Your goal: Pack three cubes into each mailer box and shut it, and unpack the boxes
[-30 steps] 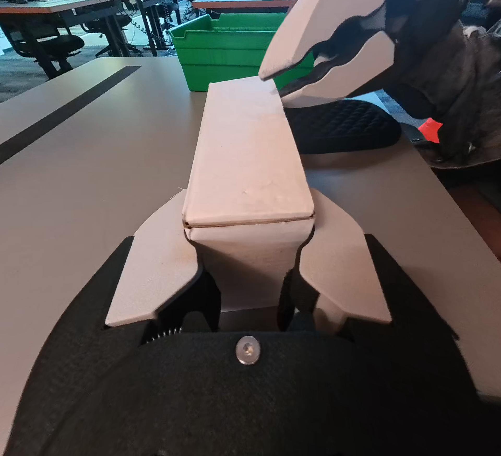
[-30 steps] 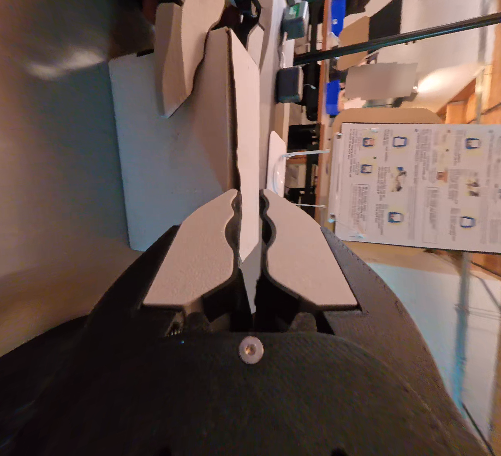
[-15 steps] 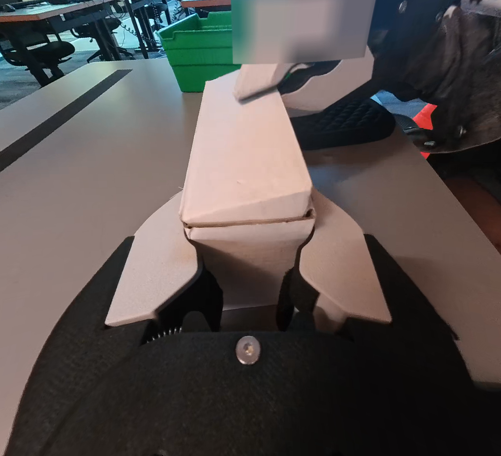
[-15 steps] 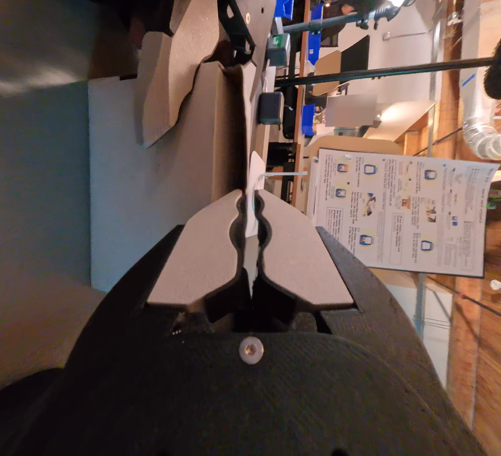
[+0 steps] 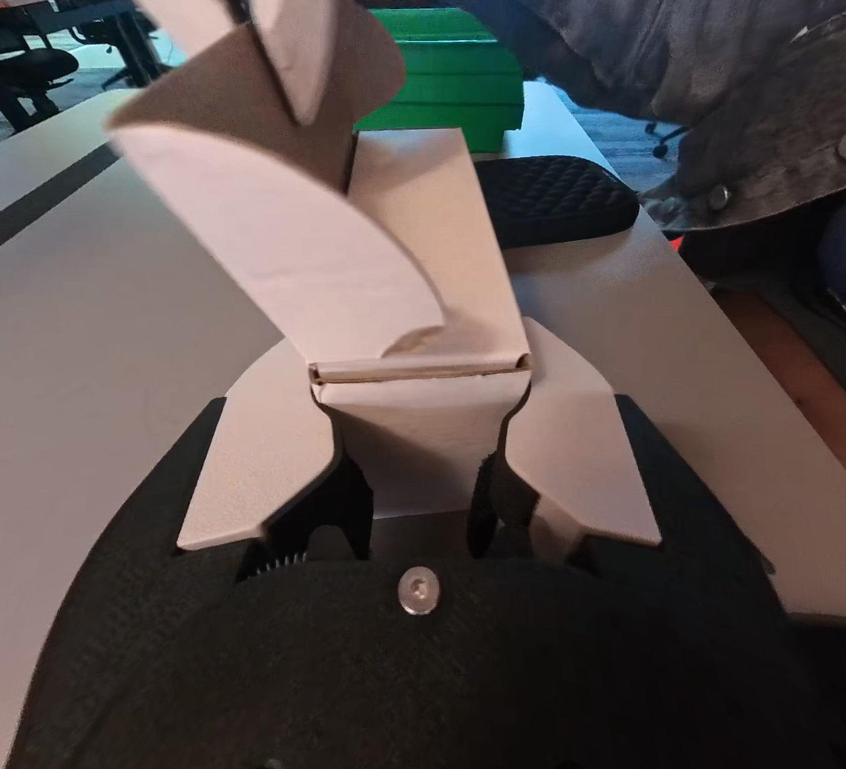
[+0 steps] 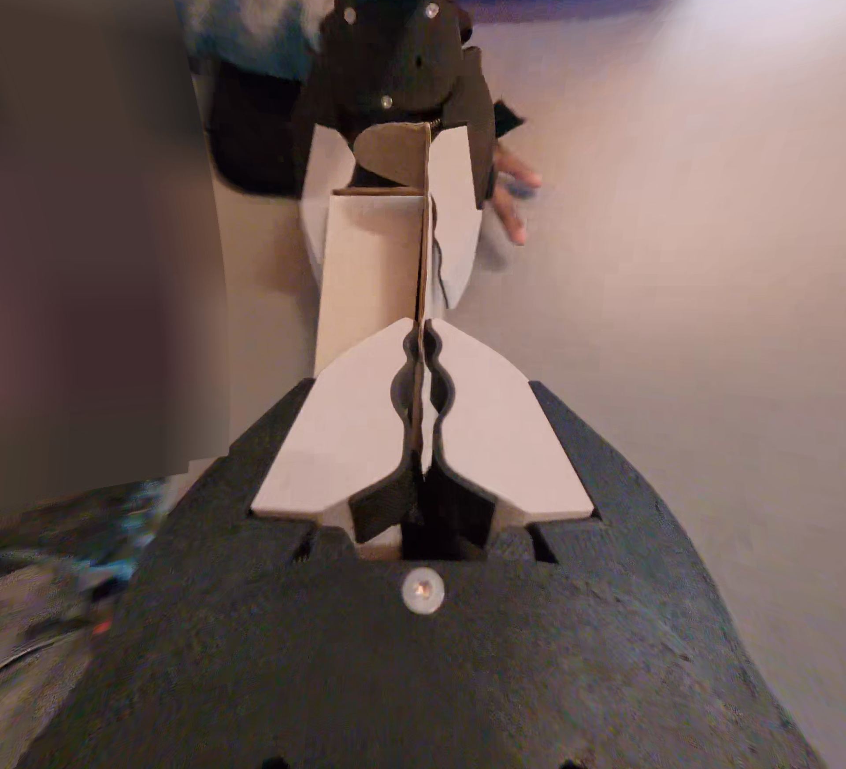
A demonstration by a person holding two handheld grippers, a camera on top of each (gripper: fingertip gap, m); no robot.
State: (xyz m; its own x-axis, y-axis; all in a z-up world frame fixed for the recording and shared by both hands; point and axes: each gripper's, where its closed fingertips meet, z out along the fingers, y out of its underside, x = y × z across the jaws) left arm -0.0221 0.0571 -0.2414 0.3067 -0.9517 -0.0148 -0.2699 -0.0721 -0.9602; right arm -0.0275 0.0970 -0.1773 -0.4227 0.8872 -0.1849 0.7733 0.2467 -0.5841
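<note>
A long white mailer box (image 5: 439,243) lies on the grey table (image 5: 114,289). My left gripper (image 5: 419,381) is shut on its near end. My right gripper (image 5: 284,97) comes in from above and is shut on the far edge of the box's lid (image 5: 284,234). The lid is raised and twisted, and its brown inside shows. In the right wrist view my right gripper (image 6: 420,326) pinches the lid (image 6: 423,243) edge-on. The box (image 6: 371,243) and the left gripper (image 6: 387,289) lie beyond it. No cubes are in view, and the box's inside is hidden.
A green bin (image 5: 439,74) stands just behind the box. A black mesh pad (image 5: 558,198) lies to its right near the table edge. The person's dark jacket (image 5: 641,15) fills the upper right. A hand (image 6: 512,193) shows behind the left gripper. One gripper's finger ends stand about 8 centimetres off the other's.
The lid lay flat on the box and is now pulled up and open. My right gripper swung upward with the lid's edge in it. My left gripper kept hold of the box's end.
</note>
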